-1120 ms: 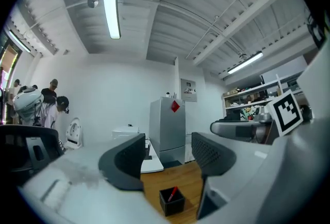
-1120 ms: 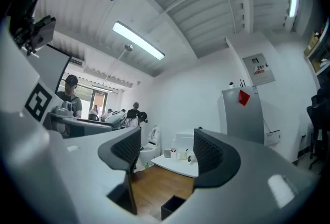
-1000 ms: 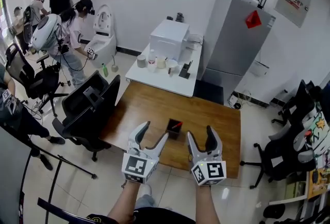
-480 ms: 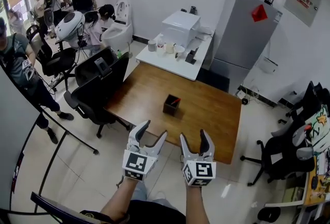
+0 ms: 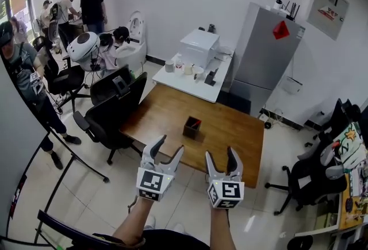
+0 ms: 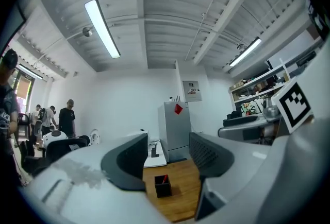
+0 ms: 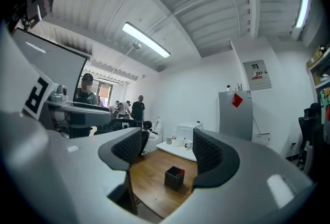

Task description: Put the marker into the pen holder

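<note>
A black square pen holder (image 5: 192,126) stands on the wooden table (image 5: 167,111) with the red marker (image 5: 197,123) sticking up inside it. Both grippers hang over the floor in front of the table's near edge, short of the holder. My left gripper (image 5: 171,144) is closing its jaws with nothing between them. My right gripper (image 5: 220,153) is open and holds nothing. In the left gripper view the pen holder (image 6: 163,185) and the marker (image 6: 164,178) show far off between the jaws. The right gripper view frames the pen holder (image 7: 174,177) the same way.
Black office chairs (image 5: 109,111) stand against the table's left side. Behind it is a white table (image 5: 195,73) with cups and a box, and a grey cabinet (image 5: 264,47). Several people stand at the back left. More chairs (image 5: 322,168) sit at the right.
Both grippers have drawn back from over the table near the holder to the floor in front of it. The left jaws have narrowed. The head view has pulled back.
</note>
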`<action>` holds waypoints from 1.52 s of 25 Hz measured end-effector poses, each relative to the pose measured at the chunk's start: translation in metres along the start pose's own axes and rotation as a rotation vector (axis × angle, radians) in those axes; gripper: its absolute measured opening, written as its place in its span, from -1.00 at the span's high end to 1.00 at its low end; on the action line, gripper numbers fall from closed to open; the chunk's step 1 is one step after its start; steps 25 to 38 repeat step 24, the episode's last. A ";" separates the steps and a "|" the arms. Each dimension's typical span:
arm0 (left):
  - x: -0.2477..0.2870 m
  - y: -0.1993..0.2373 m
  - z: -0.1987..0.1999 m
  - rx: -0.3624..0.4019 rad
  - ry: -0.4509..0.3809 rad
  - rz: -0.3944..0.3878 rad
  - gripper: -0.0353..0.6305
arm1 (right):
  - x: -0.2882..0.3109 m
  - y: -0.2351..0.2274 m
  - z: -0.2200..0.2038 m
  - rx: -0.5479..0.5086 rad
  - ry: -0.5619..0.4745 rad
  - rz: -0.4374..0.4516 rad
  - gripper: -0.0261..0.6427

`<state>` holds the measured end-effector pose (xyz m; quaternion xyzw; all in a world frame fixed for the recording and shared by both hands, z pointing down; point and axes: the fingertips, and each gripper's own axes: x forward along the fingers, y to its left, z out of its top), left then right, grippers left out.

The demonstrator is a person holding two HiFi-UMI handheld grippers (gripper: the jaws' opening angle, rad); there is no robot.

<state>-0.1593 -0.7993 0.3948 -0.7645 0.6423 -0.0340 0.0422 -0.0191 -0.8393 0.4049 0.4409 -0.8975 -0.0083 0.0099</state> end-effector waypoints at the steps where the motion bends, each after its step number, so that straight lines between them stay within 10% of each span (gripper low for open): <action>1: -0.002 0.005 -0.001 -0.004 0.002 0.003 0.14 | 0.003 0.008 -0.001 0.004 0.001 0.013 0.00; 38: -0.039 0.030 -0.012 -0.028 0.026 -0.030 0.16 | -0.002 0.043 -0.006 0.038 0.025 -0.116 0.08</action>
